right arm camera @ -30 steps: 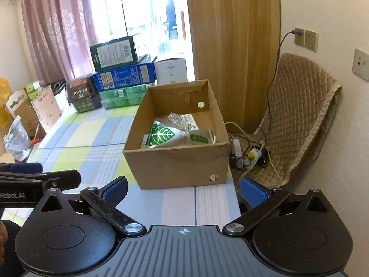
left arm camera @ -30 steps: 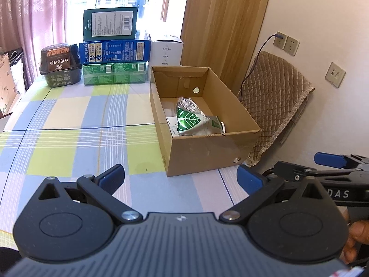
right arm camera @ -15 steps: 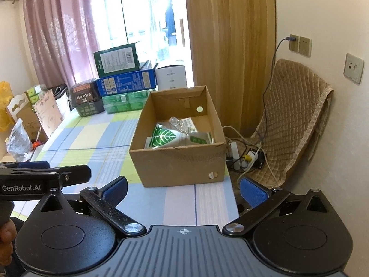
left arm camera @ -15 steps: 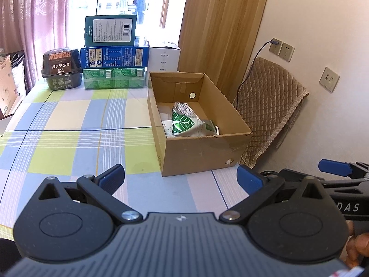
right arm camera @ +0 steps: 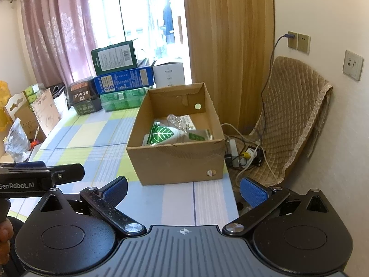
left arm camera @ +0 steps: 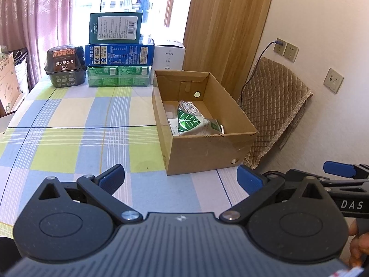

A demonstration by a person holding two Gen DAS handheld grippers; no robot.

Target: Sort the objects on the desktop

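An open cardboard box (left arm camera: 208, 152) stands on the checked tablecloth near the table's right edge; it also shows in the right wrist view (right arm camera: 180, 164). Inside lie a green leaf-print pouch (left arm camera: 190, 122) (right arm camera: 161, 134), a clear blister pack (right arm camera: 176, 120) and flat white packets. My left gripper (left arm camera: 181, 180) is open and empty, held above the table short of the box. My right gripper (right arm camera: 184, 190) is open and empty, also short of the box. Each gripper shows at the edge of the other's view.
Stacked green and blue cartons (left arm camera: 118, 52), a dark bowl pack (left arm camera: 64, 65) and a white box (left arm camera: 169, 54) line the table's far edge. A quilted chair (right arm camera: 293, 120) and a power strip with cables (right arm camera: 242, 154) stand right of the table. Bags and cartons (right arm camera: 27, 115) sit left.
Both grippers have drawn back and risen from the box, which looks smaller and farther. Both stay open and empty.
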